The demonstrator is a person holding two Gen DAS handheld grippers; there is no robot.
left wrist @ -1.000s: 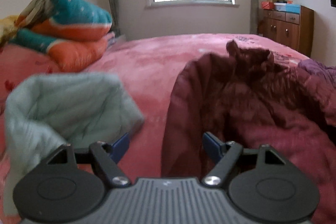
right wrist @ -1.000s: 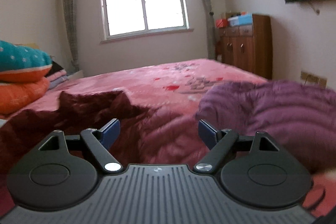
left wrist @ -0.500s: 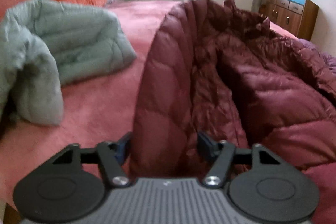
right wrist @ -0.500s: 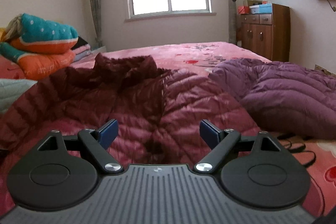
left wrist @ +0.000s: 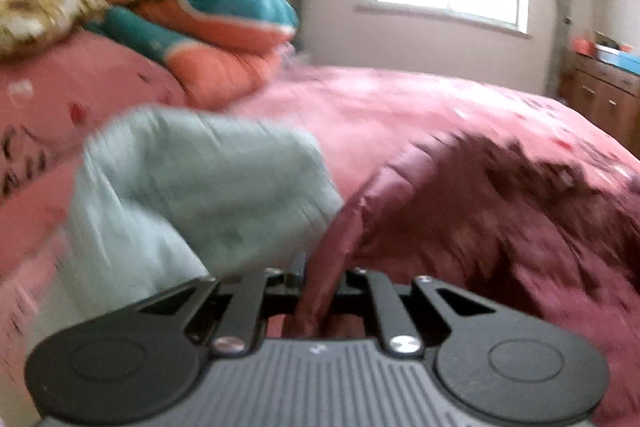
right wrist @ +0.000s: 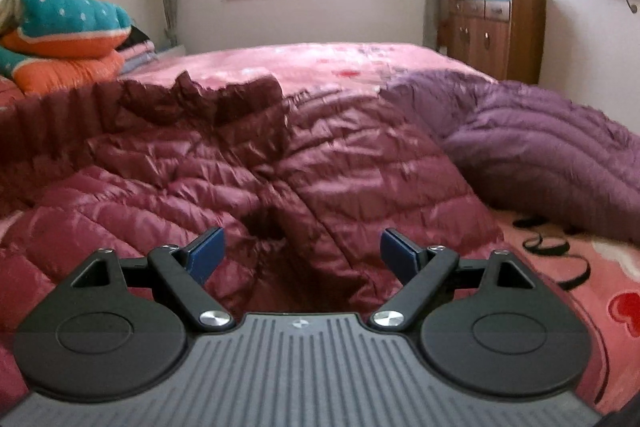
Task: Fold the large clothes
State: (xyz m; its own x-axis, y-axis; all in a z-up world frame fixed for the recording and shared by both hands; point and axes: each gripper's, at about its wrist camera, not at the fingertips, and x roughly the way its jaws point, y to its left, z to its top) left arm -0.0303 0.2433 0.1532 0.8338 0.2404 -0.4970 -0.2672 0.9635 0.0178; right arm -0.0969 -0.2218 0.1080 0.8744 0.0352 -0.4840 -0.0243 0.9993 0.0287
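A maroon quilted down jacket (right wrist: 248,163) lies spread on the pink bed, collar toward the window. In the left wrist view its near edge (left wrist: 460,211) is pinched between the jaws of my left gripper (left wrist: 322,279), which is shut on the fabric and lifts it into a ridge. My right gripper (right wrist: 302,253) hovers open just above the jacket's front hem, blue pads apart, nothing between them. A dark fold (right wrist: 266,225) sits just ahead of it.
A pale green garment (left wrist: 192,195) lies bunched at left on the pink bedspread (left wrist: 400,107). A purple down jacket (right wrist: 552,155) lies at right, a black cord (right wrist: 560,259) beside it. Folded teal-and-orange quilts (right wrist: 60,35) are stacked by the wall. A wooden cabinet (right wrist: 496,31) stands at right.
My left gripper closed on the maroon jacket's edge and swung left with it, blurring the view. My right gripper dropped closer to the jacket and stayed open.
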